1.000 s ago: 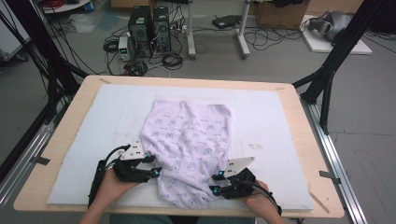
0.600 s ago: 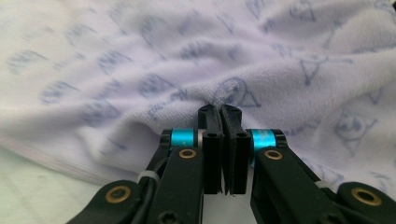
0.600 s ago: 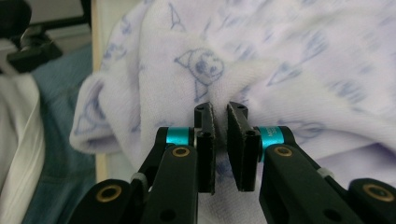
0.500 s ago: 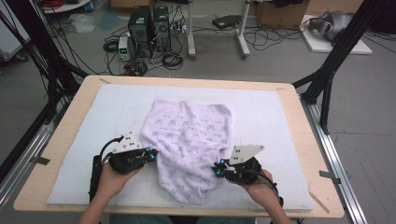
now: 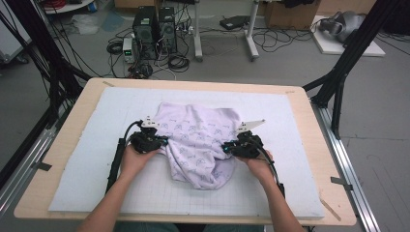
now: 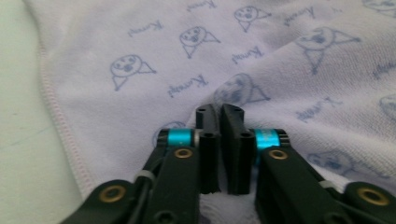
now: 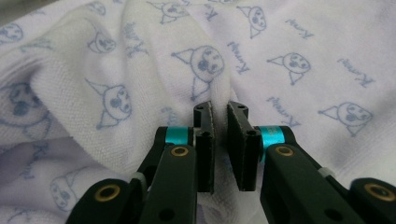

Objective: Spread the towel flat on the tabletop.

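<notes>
A lilac cloth [image 5: 198, 130] printed with small blue cat faces lies bunched in the middle of the white mat [image 5: 87, 169]. My left gripper [image 5: 164, 141] grips its left side and my right gripper [image 5: 226, 149] its right side, both pointing inward. In the left gripper view the jaws [image 6: 219, 109] stand nearly together with a fold of the cloth [image 6: 140, 70] pinched low between them. In the right gripper view the jaws [image 7: 219, 106] hold a ridge of cloth [image 7: 303, 60] in a narrow gap. Both pairs of jaws closed and have just been opening slightly, with cloth still between them.
The mat covers a wooden table [image 5: 309, 96]. Black frame struts [image 5: 338, 82] rise at the far right and far left corners. Computer towers [image 5: 154, 29] and cables sit on the floor beyond the far edge. Bare mat lies around the cloth.
Both hands have moved away from the person toward the table's middle, carrying the cloth's near part with them. The jaws went from wider to nearly together on the cloth.
</notes>
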`<action>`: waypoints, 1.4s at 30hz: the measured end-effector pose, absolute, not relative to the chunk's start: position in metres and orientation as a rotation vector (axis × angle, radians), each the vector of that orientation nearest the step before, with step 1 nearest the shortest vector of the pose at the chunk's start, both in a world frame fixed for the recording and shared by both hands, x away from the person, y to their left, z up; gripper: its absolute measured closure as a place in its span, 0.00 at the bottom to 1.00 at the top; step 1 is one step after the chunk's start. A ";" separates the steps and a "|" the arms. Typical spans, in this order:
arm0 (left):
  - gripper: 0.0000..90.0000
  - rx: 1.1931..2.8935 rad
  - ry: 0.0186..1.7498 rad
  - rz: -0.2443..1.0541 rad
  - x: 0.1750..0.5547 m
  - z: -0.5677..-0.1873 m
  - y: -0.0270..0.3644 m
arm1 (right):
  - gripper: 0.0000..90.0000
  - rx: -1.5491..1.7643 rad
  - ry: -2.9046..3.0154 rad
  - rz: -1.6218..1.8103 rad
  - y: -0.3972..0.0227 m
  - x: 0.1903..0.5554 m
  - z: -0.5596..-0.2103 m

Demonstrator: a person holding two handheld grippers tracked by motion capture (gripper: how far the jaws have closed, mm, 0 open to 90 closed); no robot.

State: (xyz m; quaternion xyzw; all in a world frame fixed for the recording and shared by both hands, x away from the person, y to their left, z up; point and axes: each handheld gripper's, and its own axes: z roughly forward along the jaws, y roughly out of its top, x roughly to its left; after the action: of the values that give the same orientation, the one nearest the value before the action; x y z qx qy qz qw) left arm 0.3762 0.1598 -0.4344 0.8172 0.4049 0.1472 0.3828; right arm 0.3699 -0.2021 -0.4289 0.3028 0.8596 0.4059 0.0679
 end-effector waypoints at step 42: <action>0.94 2.097 0.650 0.349 0.277 -0.416 0.139 | 0.89 0.437 2.656 1.281 -0.149 0.272 -0.412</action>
State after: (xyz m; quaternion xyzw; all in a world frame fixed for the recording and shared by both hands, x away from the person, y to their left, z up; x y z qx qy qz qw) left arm 0.2766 0.1385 -0.4162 0.8455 0.2621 0.1407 0.4434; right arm 0.2720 -0.1493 -0.4120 0.1461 0.8881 0.4283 0.0803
